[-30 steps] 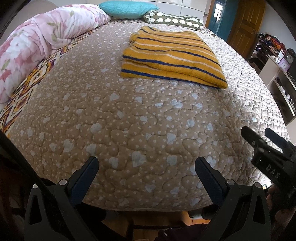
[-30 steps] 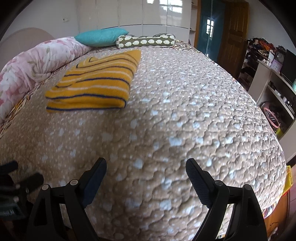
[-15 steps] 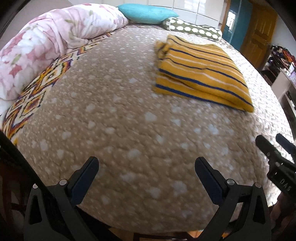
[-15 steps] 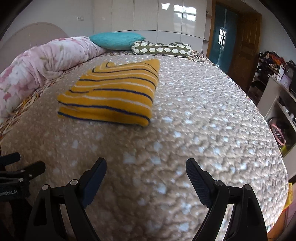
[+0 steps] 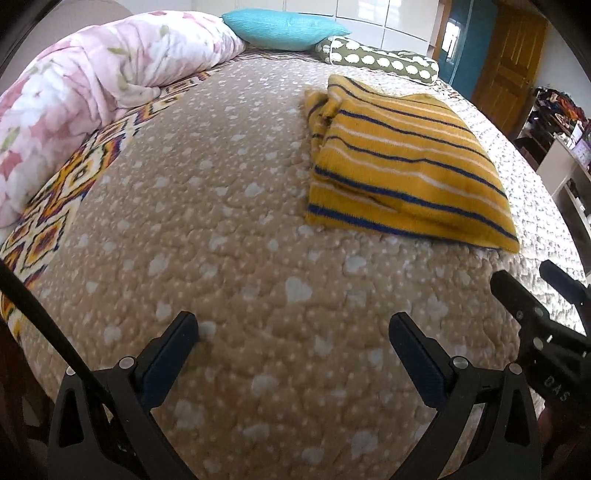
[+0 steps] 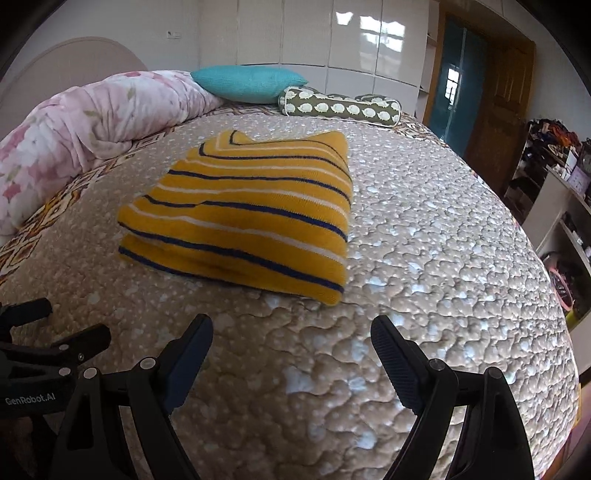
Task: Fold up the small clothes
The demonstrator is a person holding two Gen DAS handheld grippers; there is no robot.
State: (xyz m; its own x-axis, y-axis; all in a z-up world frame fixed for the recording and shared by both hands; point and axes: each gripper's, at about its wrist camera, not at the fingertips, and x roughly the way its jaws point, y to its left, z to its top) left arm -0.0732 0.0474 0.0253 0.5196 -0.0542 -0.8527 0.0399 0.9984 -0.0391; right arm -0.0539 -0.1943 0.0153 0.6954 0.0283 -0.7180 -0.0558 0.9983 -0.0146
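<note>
A yellow garment with blue and white stripes (image 5: 402,170) lies folded on the beige quilted bed (image 5: 240,266); it also shows in the right wrist view (image 6: 251,218). My left gripper (image 5: 293,328) is open and empty, over the quilt in front of and left of the garment. My right gripper (image 6: 291,332) is open and empty, just in front of the garment's near edge. The right gripper shows at the right edge of the left wrist view (image 5: 535,310). The left gripper shows at the left edge of the right wrist view (image 6: 55,339).
A pink floral duvet (image 5: 85,85) is bunched along the bed's left side. A teal pillow (image 5: 280,26) and a green patterned bolster (image 5: 380,61) lie at the head. Shelves with clutter (image 6: 561,177) and a wooden door (image 6: 506,107) stand to the right.
Both grippers have moved left and closer to the garment, which now sits right of the left gripper and straight ahead of the right one. Both stay open.
</note>
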